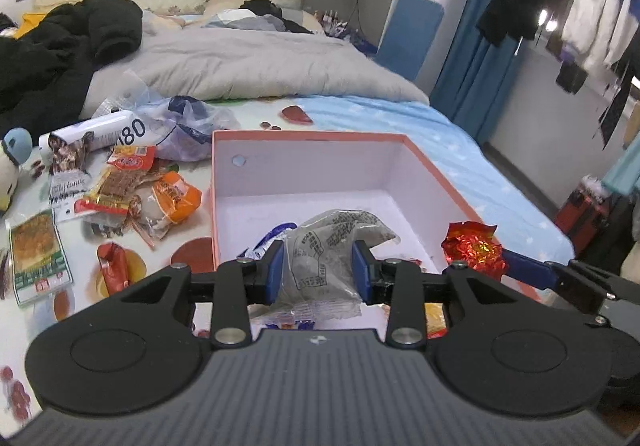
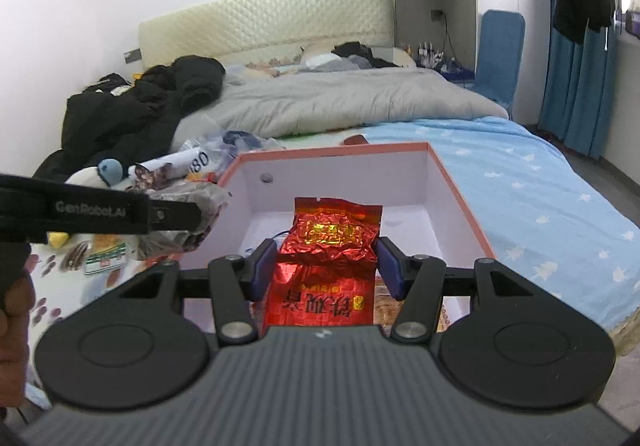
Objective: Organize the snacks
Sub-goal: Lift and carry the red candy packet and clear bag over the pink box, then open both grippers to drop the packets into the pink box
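A white box with an orange rim (image 1: 304, 134) (image 2: 456, 182) stands open on the bed. My left gripper (image 1: 319, 266) is shut on a clear grey snack packet (image 1: 320, 246) and holds it over the box's near left part. My right gripper (image 2: 326, 262) is shut on a crinkled red foil packet (image 2: 332, 234) and holds it over the box's near side; the packet also shows in the left wrist view (image 1: 472, 248). Several loose snack packets (image 1: 132, 190) lie on the sheet left of the box. A few packets lie in the box under the grippers.
A grey duvet (image 1: 248, 62) and black clothes (image 1: 60, 46) cover the far bed. A plush toy (image 1: 12, 162) and a rolled white bag (image 1: 96, 132) lie at the left. Light blue starred bedding (image 2: 540, 198) runs right of the box. Blue curtains (image 2: 576, 86) hang at the right.
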The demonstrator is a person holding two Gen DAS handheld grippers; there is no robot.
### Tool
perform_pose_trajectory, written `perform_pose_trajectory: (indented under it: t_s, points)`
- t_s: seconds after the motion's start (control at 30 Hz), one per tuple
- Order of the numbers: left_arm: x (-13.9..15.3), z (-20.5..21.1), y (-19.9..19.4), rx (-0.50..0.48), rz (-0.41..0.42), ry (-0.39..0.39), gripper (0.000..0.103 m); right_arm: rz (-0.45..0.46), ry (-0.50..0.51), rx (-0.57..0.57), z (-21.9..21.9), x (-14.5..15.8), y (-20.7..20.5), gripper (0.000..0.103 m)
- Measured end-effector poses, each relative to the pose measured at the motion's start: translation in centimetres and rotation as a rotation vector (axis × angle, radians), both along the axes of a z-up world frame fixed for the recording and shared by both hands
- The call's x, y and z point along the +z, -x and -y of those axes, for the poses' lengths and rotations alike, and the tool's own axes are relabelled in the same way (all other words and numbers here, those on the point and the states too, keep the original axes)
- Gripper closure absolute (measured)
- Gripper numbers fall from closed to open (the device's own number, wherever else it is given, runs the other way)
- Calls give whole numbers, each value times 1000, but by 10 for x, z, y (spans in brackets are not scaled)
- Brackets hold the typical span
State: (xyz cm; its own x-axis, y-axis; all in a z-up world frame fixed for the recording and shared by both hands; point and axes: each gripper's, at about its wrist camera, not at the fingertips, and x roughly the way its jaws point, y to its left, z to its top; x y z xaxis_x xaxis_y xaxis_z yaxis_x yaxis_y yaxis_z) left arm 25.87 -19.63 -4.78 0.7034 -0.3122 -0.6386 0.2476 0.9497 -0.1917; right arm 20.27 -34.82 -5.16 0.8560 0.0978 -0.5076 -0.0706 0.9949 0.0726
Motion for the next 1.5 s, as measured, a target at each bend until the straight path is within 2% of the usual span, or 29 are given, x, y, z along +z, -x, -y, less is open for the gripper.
perform_pose_trajectory:
  t_s: [0.17, 0.3, 0.4, 0.63, 0.8, 0.9, 1.1, 1.5]
  points:
    - [-13, 10, -33, 1, -83, 4, 62, -67, -21, 17, 13, -12, -29, 46]
    - [-24, 15, -48, 17, -127, -31, 61, -100, -46, 13, 16, -22, -47, 46]
    - [-31, 16, -52, 26, -144, -57, 61, -115, -54, 19, 18, -29, -57, 46]
    - [-45, 11, -55, 57, -177, -61, 60, -143, -59, 45, 18, -43, -70, 45]
    - [-36, 7, -50, 65, -137, -68, 46, -156, -76, 44, 20, -45, -70, 42]
    - [-27, 6, -43, 59, -107, -69, 46, -146, -82, 26, 22, -41, -67, 33]
    - [-8, -3, -15, 55, -60, -39, 46, -122, -101, 19, 19, -30, -49, 33]
    - [24, -40, 58, 60, 51, -39, 46, -26, -107, 73, -15, -2, 15, 33]
